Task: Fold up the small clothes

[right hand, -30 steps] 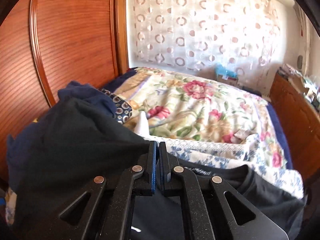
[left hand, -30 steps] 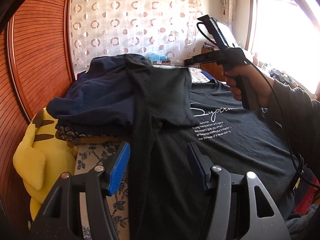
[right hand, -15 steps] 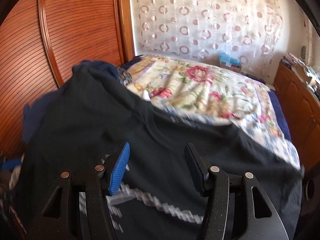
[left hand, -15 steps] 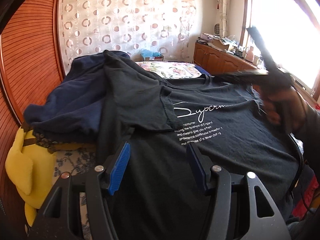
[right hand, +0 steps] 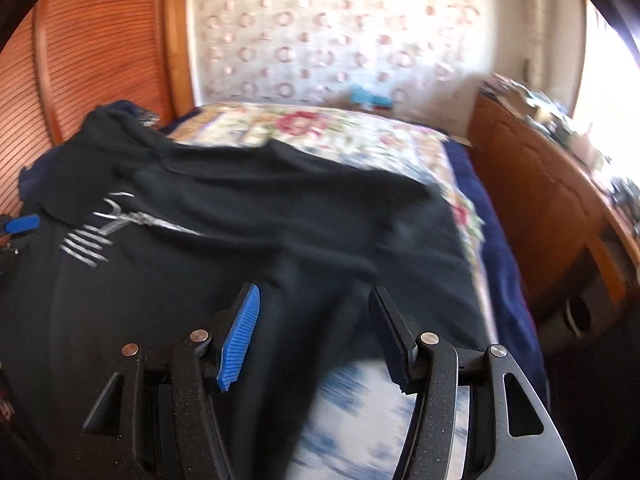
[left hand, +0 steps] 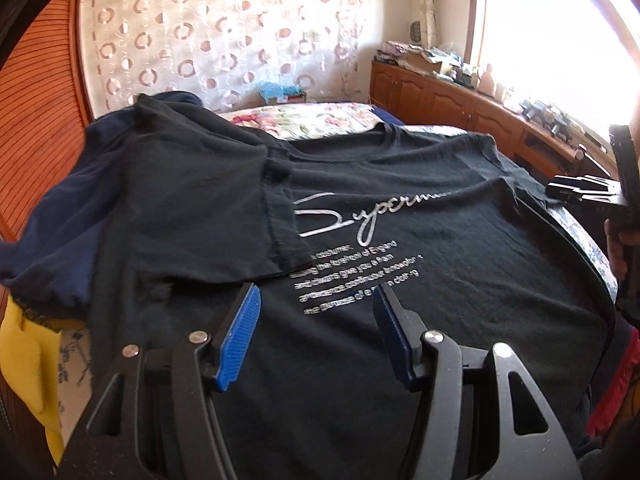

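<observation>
A black T-shirt (left hand: 400,232) with silver lettering lies spread front-up on the bed, its left sleeve (left hand: 224,208) folded in over the chest. My left gripper (left hand: 316,320) is open and empty, just above the shirt's lower middle. My right gripper (right hand: 314,320) is open and empty above the shirt's right side (right hand: 280,220); this view is blurred. The right gripper also shows at the right edge of the left wrist view (left hand: 588,192), held by a hand.
A dark navy garment (left hand: 68,216) is heaped at the shirt's left, beside a yellow plush (left hand: 24,360). The floral bedspread (right hand: 320,132) lies beyond. A slatted wooden wall (left hand: 36,120) is on the left, wooden cabinets (right hand: 552,208) on the right.
My right gripper opened and let go of the shirt's shoulder, then swung right and down to the shirt's right side. The shirt settled flat. My left gripper stayed open and shifted right.
</observation>
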`<state>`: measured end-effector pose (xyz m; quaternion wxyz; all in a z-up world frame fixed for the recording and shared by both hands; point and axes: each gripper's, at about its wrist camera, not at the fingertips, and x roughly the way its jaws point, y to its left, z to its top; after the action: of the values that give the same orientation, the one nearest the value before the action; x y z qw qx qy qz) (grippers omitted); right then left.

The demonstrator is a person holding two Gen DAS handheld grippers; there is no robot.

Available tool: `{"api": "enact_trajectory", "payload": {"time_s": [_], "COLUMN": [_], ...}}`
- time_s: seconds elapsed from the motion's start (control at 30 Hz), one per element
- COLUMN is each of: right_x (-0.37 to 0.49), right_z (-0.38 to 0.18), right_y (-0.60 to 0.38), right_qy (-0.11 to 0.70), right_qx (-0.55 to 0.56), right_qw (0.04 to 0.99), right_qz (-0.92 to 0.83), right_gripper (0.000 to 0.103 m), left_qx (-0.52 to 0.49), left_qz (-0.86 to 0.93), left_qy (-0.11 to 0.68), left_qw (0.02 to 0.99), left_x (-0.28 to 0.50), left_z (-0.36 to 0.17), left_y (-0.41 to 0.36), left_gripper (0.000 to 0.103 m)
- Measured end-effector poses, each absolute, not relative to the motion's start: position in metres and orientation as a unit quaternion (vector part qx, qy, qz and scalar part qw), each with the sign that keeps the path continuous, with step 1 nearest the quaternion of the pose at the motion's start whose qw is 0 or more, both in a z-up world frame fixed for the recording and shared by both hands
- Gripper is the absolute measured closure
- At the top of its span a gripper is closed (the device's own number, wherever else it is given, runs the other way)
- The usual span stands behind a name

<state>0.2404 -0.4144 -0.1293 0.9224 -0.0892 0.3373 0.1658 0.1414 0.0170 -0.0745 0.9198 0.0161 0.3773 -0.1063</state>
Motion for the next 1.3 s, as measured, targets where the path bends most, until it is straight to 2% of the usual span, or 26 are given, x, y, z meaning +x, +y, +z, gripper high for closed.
{"api": "enact_trajectory", "payload": {"time_s": [0.23,0.6,0.67,0.77,0.83,0.97,1.2,1.3], "right_x": [0.248,0.269,0.268,0.264,0.266,0.265,0.255,0.249], "right_z": [-0.136,-0.158,-0.158,-0.155,-0.156,-0.153,-0.119,-0.098], "right_y": [-0.484,-0.527,-0.528,-0.525,-0.523,-0.519,-0.500,-0.477], "right_qy": [0.360,0.414,0.416,0.408,0.407,0.394,0.327,0.292], "right_qx": [-0.066,0.004,0.013,0.002,-0.003,-0.026,-0.048,-0.061], "right_qw": [0.925,0.905,0.903,0.907,0.907,0.914,0.936,0.944], "right_qz": [0.100,0.096,0.105,0.102,0.106,0.099,0.116,0.145], "right_gripper": [0.045,0.046,0.051,0.072,0.076,0.091,0.094,0.095], "left_qx": [0.032,0.038,0.034,0.035,0.036,0.037,0.035,0.035], "left_qz": [-0.107,-0.107,-0.106,-0.105,-0.106,-0.106,-0.104,-0.097], "left_qy": [0.405,0.431,0.432,0.434,0.436,0.437,0.438,0.440], "left_qw": [0.908,0.895,0.895,0.894,0.893,0.892,0.892,0.892], "left_x": [0.159,0.167,0.167,0.168,0.168,0.169,0.171,0.173], "left_z": [-0.090,-0.097,-0.097,-0.098,-0.099,-0.099,-0.099,-0.100], "left_y": [0.003,0.001,0.003,0.003,0.003,0.002,0.001,0.001], "left_gripper": [0.045,0.044,0.042,0.036,0.029,0.027,0.025,0.019]}}
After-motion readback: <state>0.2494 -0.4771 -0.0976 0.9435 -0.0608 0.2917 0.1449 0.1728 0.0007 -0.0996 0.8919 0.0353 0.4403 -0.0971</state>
